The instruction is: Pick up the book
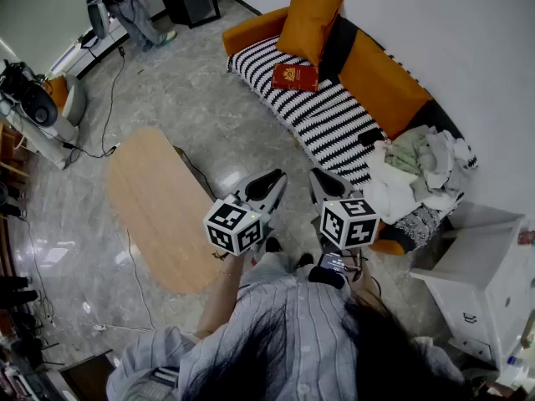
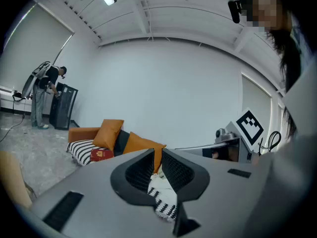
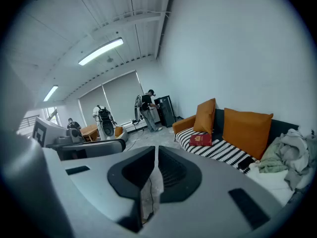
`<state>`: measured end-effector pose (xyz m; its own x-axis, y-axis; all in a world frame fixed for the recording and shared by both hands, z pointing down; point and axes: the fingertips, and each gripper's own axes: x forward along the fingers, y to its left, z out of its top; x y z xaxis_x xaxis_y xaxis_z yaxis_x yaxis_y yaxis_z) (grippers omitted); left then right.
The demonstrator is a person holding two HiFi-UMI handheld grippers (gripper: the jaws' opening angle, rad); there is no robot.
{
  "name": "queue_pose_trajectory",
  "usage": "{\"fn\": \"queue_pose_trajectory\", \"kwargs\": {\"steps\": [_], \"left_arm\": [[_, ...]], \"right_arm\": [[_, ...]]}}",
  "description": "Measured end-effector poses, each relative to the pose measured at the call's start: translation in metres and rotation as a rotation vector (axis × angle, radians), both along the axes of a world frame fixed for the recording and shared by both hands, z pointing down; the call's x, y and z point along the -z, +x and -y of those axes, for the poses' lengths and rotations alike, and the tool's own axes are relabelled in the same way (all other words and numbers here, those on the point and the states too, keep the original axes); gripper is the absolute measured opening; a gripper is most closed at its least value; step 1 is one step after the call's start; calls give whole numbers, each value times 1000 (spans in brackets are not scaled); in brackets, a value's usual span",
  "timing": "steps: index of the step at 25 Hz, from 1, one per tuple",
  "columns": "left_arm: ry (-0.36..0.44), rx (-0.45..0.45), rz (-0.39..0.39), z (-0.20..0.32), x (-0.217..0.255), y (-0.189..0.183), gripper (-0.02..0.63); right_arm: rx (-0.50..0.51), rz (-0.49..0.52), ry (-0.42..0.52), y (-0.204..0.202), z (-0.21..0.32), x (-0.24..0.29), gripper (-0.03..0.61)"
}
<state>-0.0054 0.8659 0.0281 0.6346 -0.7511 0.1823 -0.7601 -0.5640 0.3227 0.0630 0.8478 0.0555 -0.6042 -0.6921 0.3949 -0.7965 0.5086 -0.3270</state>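
My left claw [image 1: 267,184] and right claw [image 1: 323,182] are both closed tight and empty, side by side above the floor. The red book [image 1: 294,77] lies well ahead of them, flat and cover up on the sofa's [image 1: 334,115] striped seat, just beside the orange cushion [image 1: 309,23] — its long axis running roughly left-right in the head view.

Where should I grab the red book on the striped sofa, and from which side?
Probably pinch the book by its edge nearest the seat front, coming from the floor side: it lies flat, with the orange cushion and backrest behind.
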Motion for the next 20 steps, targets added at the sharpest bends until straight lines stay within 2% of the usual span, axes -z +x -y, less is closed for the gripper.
{"fn": "queue_pose_trajectory", "kwargs": {"steps": [9,20], "left_arm": [[-3,-15,12,6,-4,-12,37],[-20,-40,14,22,-16,-46,37]], "right_arm": [[-9,-2,13,-15,7,-1,35],[-23,24,-23,-51,25,-10,35]]}}
